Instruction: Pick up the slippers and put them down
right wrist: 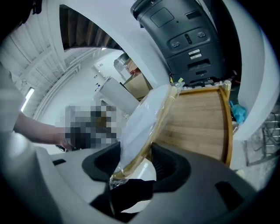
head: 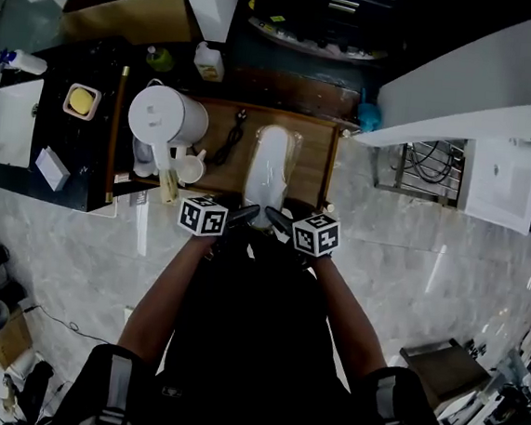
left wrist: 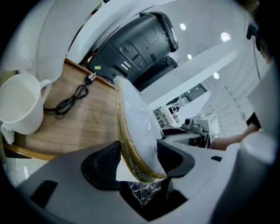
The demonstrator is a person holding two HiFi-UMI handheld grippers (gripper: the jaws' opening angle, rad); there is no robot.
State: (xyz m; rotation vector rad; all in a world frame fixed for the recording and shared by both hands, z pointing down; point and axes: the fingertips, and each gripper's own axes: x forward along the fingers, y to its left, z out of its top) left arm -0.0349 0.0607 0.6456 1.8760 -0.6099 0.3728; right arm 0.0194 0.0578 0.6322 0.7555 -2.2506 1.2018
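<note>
The left gripper (head: pixel 245 216) has its jaws standing fairly wide, closed on the near end of the slippers (head: pixel 272 165). In the left gripper view its dark pads (left wrist: pixel 101 165) press one on the tan sole edge and one on the white upper of the slippers (left wrist: pixel 135 127), and crumpled clear wrap hangs down between them. The slippers are a flat white pack in clear plastic. They lie over the middle of the wooden desk (head: pixel 313 155), with the long axis running straight away from the person, the near end at the desk's near edge and the far end pointing at its far edge. Whether that far end rests on the wood I cannot tell. The right gripper (head: pixel 278 220) stands just beside the left one. It grips the same near end with its jaws partly apart, the slippers (right wrist: pixel 146 118) on edge between its pads (right wrist: pixel 168 164). A white mug (left wrist: pixel 22 109) and a black cable (left wrist: pixel 72 98) sit towards the desk's left edge.
</note>
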